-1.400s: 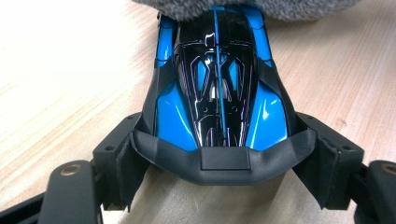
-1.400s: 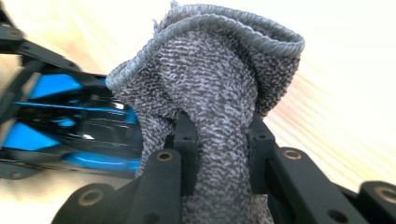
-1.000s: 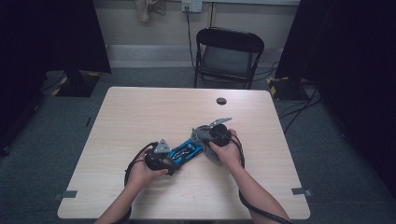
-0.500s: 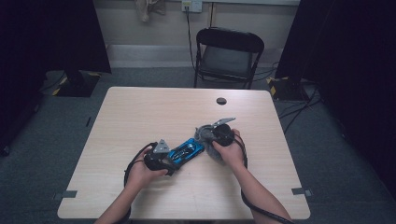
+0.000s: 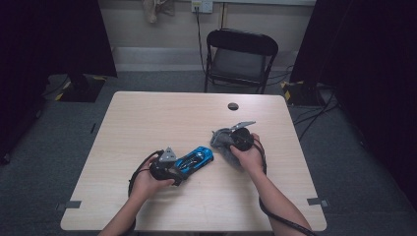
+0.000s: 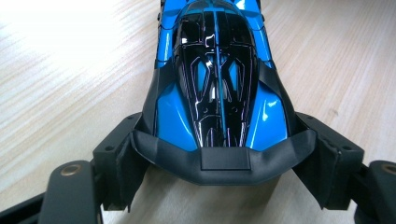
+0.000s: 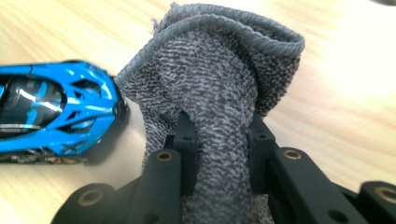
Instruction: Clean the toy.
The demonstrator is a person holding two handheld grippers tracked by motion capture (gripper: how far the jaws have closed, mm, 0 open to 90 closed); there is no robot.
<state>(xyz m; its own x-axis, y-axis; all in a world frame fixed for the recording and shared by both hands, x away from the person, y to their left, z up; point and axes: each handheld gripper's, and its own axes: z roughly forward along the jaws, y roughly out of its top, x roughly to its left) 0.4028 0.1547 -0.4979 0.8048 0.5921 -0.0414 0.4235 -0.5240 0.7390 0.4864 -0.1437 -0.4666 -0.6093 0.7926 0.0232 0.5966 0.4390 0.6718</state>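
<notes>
A blue and black toy car (image 5: 197,159) lies on the wooden table (image 5: 162,118). My left gripper (image 5: 181,168) is shut on its tail end, and in the left gripper view the black jaws clasp both sides of the car (image 6: 215,79) at the left gripper (image 6: 224,161). A grey knitted cloth (image 5: 220,139) is bunched in my right gripper (image 5: 227,141), just right of the car's nose. The right gripper view has the right gripper (image 7: 222,149) shut on the cloth (image 7: 219,79), with the car (image 7: 51,116) at the left, a small gap between them.
A small black round piece (image 5: 233,106) sits near the table's far edge. A black folding chair (image 5: 241,54) stands behind the table. Cables trail from both grippers toward the near edge. Dark curtains flank the room.
My right gripper has carried the cloth a little to the right, off the car's nose. The left gripper and the car have stayed put.
</notes>
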